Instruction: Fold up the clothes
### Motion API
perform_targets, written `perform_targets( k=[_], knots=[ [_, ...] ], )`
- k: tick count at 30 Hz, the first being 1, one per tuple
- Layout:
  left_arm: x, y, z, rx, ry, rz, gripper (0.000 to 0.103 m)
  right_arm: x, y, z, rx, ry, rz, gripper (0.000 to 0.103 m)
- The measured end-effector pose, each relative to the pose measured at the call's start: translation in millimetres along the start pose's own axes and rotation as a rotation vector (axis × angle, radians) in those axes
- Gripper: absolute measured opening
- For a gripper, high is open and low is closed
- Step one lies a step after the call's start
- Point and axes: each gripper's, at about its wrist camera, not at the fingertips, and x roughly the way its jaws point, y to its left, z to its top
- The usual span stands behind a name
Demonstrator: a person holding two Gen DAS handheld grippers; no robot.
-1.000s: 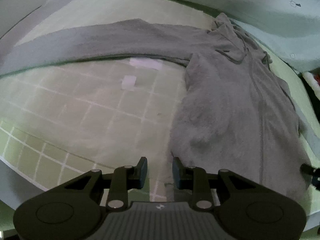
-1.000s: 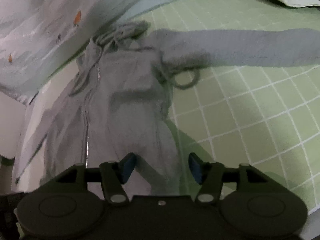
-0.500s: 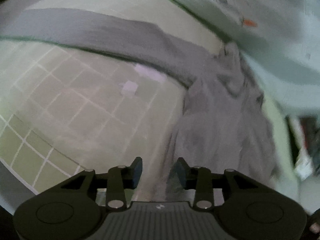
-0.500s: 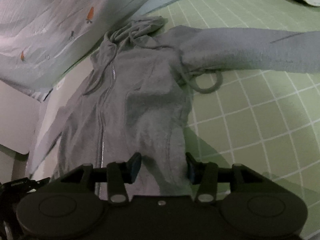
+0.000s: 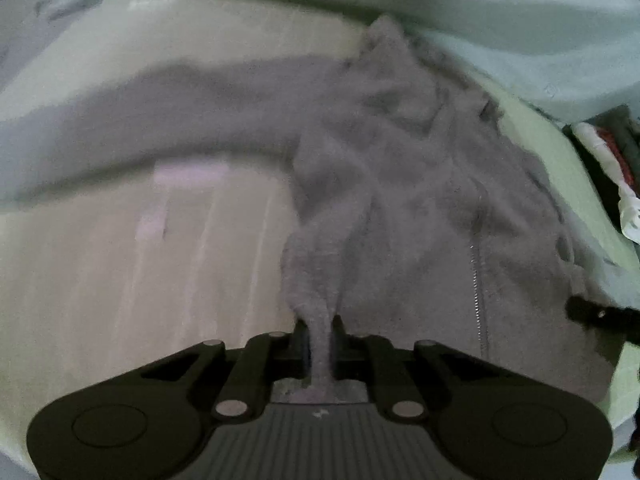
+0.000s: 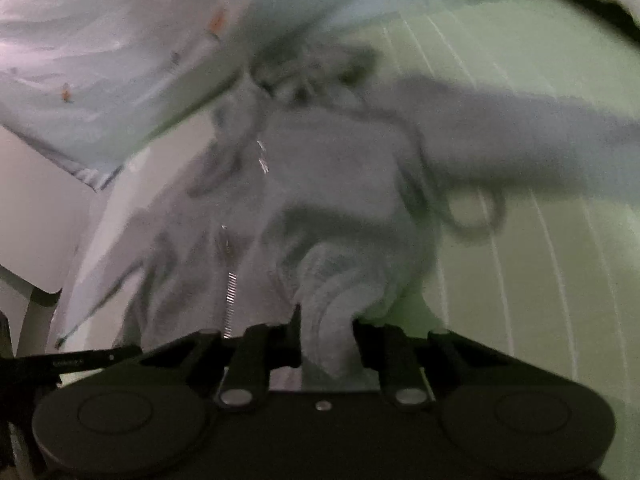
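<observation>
**Soft grey hoodie pinched at the hem by both tools**

Left wrist view: the left tool (image 5: 320,344) is closing, its jaws clamped on a thin bunched ridge of hoodie (image 5: 400,208) hem. The garment lies front-up on a green checked mat (image 5: 120,272), one sleeve (image 5: 180,112) stretched out to the left in this view, zip (image 5: 478,280) running down the middle. A pale printed sheet (image 5: 520,32) lies just beyond the hood. Fabric pulls into a tent from the pinch point: limp, fleecy, light, no stiffness at all.

Right wrist view: the right tool (image 6: 326,332) is closing too, with a thicker roll of hem between its jaws, pads pressing on it. The other sleeve (image 6: 520,136) runs off to the right; a drawcord loop (image 6: 476,212) lies just below it. Picture is blurred.

Judgement: cloth this soft sags between two holds, so the hem corners are the sensible grip. The thin pinch on the left could slip; the zip adds the only firm line to fold along.
</observation>
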Motion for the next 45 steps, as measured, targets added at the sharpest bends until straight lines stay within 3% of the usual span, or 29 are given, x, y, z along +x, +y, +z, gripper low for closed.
perform_targets(
  k=[2, 5, 7, 9, 11, 13, 14, 16, 19, 21, 22, 24, 29, 34, 39, 45],
  knots=[
    [-5, 0, 25, -0.006, -0.073, -0.019, 0.01, 2, 1, 22, 0.021, -0.057, 0.008, 0.017],
    [-1, -4, 70, -0.019, -0.19, 0.029, 0.015, 14, -1, 53, 0.075, -0.131, -0.013, 0.019],
    [10, -7, 92, -0.023, -0.245, 0.086, 0.025, 28, -3, 71, 0.113, -0.17, -0.05, 0.045],
    [26, -13, 106, 0.016, -0.191, 0.149, 0.026, 44, -3, 83, 0.098, -0.119, -0.156, 0.046],
    [24, -15, 104, 0.043, -0.188, 0.176, 0.028, 37, 0, 80, 0.062, -0.129, -0.207, 0.051],
    [12, -10, 89, 0.052, -0.215, 0.169, 0.036, 17, 1, 67, 0.031, -0.181, -0.232, 0.079],
    [6, -6, 78, 0.055, -0.221, 0.188, 0.037, 7, 1, 57, 0.013, -0.207, -0.254, 0.082],
    [-6, 2, 55, 0.061, -0.233, 0.224, 0.037, -11, 0, 35, -0.03, -0.24, -0.319, 0.082],
    [-19, 8, 24, 0.087, -0.202, 0.25, 0.035, -18, -3, 8, -0.053, -0.212, -0.387, 0.083],
    [-17, 6, 4, 0.144, -0.171, 0.221, 0.026, -19, -4, -7, -0.058, -0.186, -0.419, 0.082],
    [-14, 2, -2, 0.178, -0.16, 0.212, 0.016, -15, -5, -11, -0.051, -0.172, -0.424, 0.082],
    [-9, -8, -12, 0.245, -0.146, 0.203, 0.013, -12, -8, -21, -0.037, -0.143, -0.432, 0.082],
    [6, -26, -15, 0.352, -0.147, 0.209, 0.01, -4, 0, -32, -0.081, -0.099, -0.439, 0.082],
    [25, -31, -17, 0.462, -0.11, 0.266, 0.01, 2, 8, -39, -0.092, -0.077, -0.455, 0.083],
    [21, -30, -20, 0.521, -0.12, 0.204, 0.012, 4, 8, -39, -0.063, -0.077, -0.474, 0.083],
    [28, -41, -29, 0.647, -0.12, 0.214, 0.01, 12, 10, -43, -0.047, -0.055, -0.487, 0.083]
  ],
)
